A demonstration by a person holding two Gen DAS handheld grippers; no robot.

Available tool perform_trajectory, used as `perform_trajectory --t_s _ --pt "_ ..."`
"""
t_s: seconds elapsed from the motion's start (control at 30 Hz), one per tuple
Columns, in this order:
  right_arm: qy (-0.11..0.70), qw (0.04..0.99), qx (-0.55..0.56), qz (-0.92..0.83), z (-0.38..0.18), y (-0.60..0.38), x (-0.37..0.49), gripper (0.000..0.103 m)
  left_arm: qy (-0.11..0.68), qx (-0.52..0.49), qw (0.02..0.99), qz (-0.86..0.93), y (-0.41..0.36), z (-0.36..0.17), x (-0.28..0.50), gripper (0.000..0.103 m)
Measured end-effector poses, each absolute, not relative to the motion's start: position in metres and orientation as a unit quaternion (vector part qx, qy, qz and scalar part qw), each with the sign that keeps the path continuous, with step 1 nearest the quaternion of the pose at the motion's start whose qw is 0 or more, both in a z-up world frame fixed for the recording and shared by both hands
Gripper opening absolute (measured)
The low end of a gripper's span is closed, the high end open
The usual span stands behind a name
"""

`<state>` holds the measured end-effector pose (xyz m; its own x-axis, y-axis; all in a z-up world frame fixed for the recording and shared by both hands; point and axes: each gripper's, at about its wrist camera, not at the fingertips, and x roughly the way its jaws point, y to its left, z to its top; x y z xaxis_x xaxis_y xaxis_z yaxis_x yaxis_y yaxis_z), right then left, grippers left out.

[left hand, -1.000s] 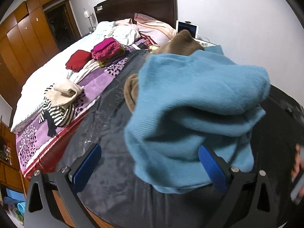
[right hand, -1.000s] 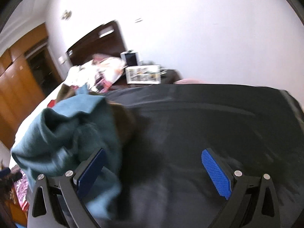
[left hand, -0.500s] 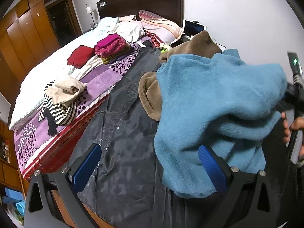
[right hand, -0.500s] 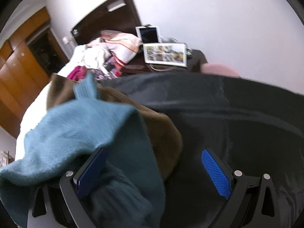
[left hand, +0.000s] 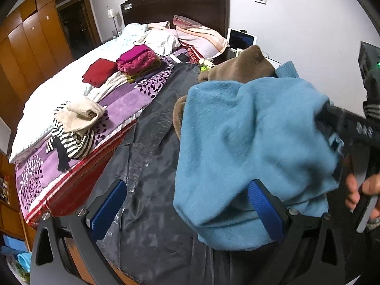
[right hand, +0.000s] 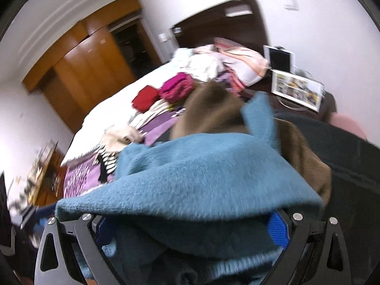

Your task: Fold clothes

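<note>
A blue fuzzy sweater (left hand: 251, 142) lies bunched on top of a brown garment (left hand: 239, 71) on a dark grey sheet (left hand: 152, 156). My left gripper (left hand: 187, 211) is open; the sweater's lower edge hangs over its right finger. My right gripper (right hand: 190, 228) is open, its fingers wide apart with the blue sweater (right hand: 201, 175) between them and draped over them. The right gripper's body shows in the left wrist view (left hand: 351, 128), pushed into the sweater's right side. The brown garment (right hand: 213, 109) sticks out behind the sweater.
On the bed to the left lie a striped and cream pile (left hand: 76, 125), a red folded item (left hand: 99, 71) and a magenta stack (left hand: 137, 59). Pillows and a dark headboard (left hand: 175, 2) stand at the back, a tablet (left hand: 241, 39) on the nightstand, wooden wardrobes (left hand: 30, 38) at far left.
My right gripper has moved left into the blue sweater, which now lies between its fingers. The left gripper has shifted slightly; the sweater bulges more to the right.
</note>
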<state>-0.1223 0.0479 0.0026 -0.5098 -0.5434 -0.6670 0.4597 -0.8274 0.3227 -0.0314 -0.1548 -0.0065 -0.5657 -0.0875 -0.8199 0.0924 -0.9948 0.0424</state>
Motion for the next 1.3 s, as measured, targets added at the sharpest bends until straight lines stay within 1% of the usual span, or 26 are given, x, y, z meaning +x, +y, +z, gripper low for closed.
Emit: perform_trajectory --t_s 0.07,0.2,0.37,0.6,1.03,1.2,1.3 --pt "-0.042 0.331 0.39 -0.858 0.01 0.031 -0.11 0.102 0.006 0.461 0.057 -0.886 -0.161 -0.005 -0.026 0.102" --pt "-0.008 0.344 0.373 -0.862 0.017 0.005 -0.095 0.102 0.013 0.458 0.069 -0.886 -0.172 -0.003 -0.017 0.102" --pt "-0.036 0.359 0.397 -0.844 0.008 -0.002 -0.093 0.102 0.016 0.451 0.065 -0.89 -0.17 0.004 -0.01 0.102" --pt "-0.026 0.356 0.418 -0.835 -0.008 0.003 -0.08 0.102 0.024 0.445 0.062 -0.893 -0.161 0.009 -0.004 0.102" --pt "-0.031 0.292 0.399 -0.868 -0.01 0.059 -0.029 0.102 0.013 0.442 0.03 -0.897 -0.124 0.016 0.006 0.102" --pt "-0.03 0.232 0.387 -0.892 -0.014 0.094 -0.007 0.102 0.01 0.448 0.019 -0.894 -0.11 0.011 0.006 0.102" --pt "-0.05 0.199 0.397 -0.895 -0.022 0.122 0.0 0.102 0.007 0.452 0.013 -0.892 -0.103 0.007 0.004 0.102"
